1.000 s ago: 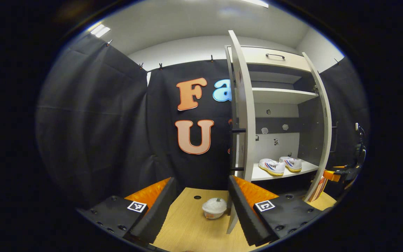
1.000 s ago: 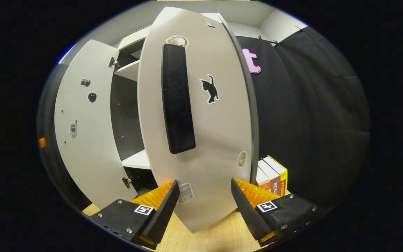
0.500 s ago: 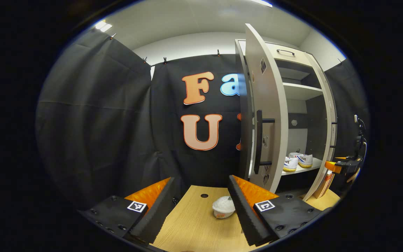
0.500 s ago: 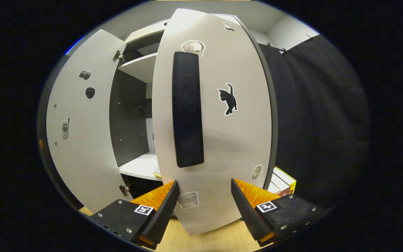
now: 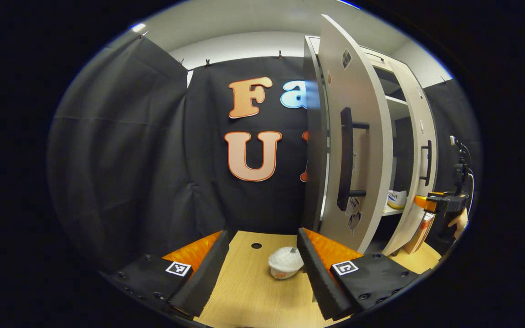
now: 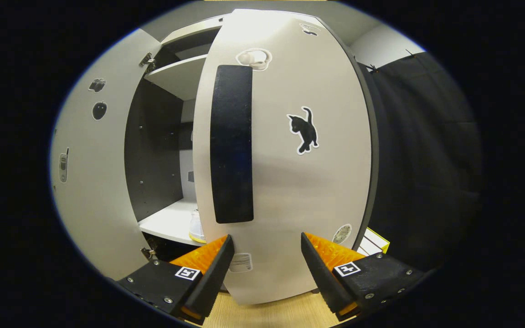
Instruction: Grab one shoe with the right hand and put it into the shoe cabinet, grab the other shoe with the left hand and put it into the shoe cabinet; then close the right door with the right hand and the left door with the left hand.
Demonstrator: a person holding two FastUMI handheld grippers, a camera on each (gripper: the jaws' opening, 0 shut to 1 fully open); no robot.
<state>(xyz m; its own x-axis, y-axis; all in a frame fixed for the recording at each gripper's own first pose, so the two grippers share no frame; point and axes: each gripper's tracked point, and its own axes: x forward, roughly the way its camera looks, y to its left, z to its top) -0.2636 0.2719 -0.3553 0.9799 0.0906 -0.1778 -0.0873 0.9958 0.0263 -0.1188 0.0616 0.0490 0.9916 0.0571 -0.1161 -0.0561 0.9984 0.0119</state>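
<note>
Both cabinet doors have swung further toward shut since the earlier frames. In the right gripper view, the right gripper (image 6: 265,266) sits at the bottom centre with its fingers spread wide and nothing between them; the right door (image 6: 290,182) now bulks straight ahead, its black handle (image 6: 231,143) just left of centre and the cat sticker (image 6: 305,132) to the right of it, so I judge the door is being pushed rather than gripped. The opening at left has narrowed, leaving a sliver of one shoe (image 6: 196,228) on the white shelf (image 6: 167,223). In the left gripper view, the left gripper (image 5: 262,269) is likewise wide open and empty above the wooden table (image 5: 244,296), a small white lidded cup (image 5: 285,263) between its fingertips. The left door (image 5: 358,150), right of centre, has turned to hide most of the interior; a shoe (image 5: 397,199) peeks past its edge. Both shoes appear stowed; closing remains unfinished.
</note>
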